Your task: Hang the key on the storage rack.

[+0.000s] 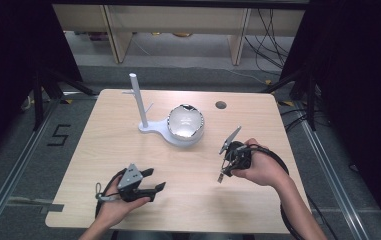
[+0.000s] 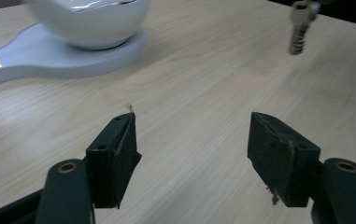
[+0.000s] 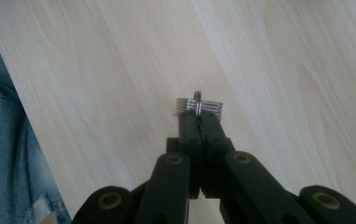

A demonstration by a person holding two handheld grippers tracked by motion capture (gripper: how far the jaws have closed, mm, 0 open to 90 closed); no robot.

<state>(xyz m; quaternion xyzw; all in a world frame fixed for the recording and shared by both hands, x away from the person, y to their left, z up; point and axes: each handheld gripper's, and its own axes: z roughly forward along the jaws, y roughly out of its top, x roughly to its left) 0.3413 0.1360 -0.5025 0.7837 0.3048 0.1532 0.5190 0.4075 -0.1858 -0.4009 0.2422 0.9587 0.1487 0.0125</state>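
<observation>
Key (image 1: 221, 174) hangs from the right gripper (image 1: 226, 167), above the right part of the table (image 1: 128, 145); the jaws are pressed together on its ring (image 3: 197, 96), so the blade is free and drops by its own weight; its long axis stands almost upright, with the tip toward the table, as the left gripper view shows (image 2: 300, 29). Probably it is held by the ring so it can go on a peg of the white stand (image 1: 138, 102), far and left of it, beside the bowl (image 1: 185, 123). Left gripper (image 1: 157, 180) waits near and left, low over the table, jaws wide and holding nothing.
</observation>
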